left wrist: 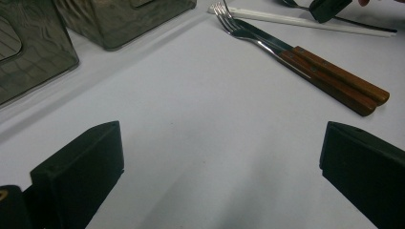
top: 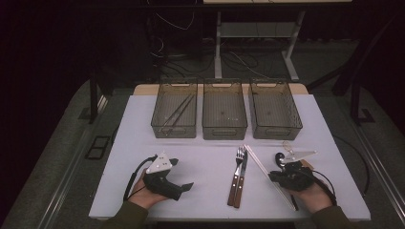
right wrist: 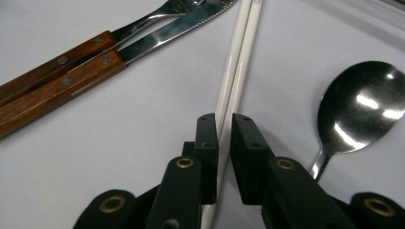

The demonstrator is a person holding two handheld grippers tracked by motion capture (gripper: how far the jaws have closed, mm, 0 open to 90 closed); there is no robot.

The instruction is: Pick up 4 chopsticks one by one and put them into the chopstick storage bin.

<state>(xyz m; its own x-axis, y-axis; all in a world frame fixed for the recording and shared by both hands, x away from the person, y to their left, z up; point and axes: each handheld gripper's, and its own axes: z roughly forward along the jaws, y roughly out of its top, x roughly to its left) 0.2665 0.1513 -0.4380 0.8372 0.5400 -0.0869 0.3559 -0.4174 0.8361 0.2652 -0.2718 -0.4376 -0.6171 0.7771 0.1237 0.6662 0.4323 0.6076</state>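
A pair of white chopsticks (top: pixel 261 168) lies slanted on the white table (top: pixel 205 157), right of a wooden-handled fork (top: pixel 237 168) and knife (top: pixel 242 172) that lie side by side. My right gripper (top: pixel 276 177) is low over the chopsticks' near half. In the right gripper view its jaws (right wrist: pixel 224 126) stand nearly together, pinching the chopsticks (right wrist: pixel 241 52). A steel spoon (right wrist: pixel 363 105) lies just right of them. My left gripper (top: pixel 184 174) rests on the table's left half, open, with bare table between its jaws (left wrist: pixel 222 157).
Three clear bins stand in a row at the back: the left bin (top: pixel 157 112) holds thin dark sticks, while the middle bin (top: pixel 224 129) and right bin (top: pixel 276 131) look bare. The table's front edge runs just behind both hands.
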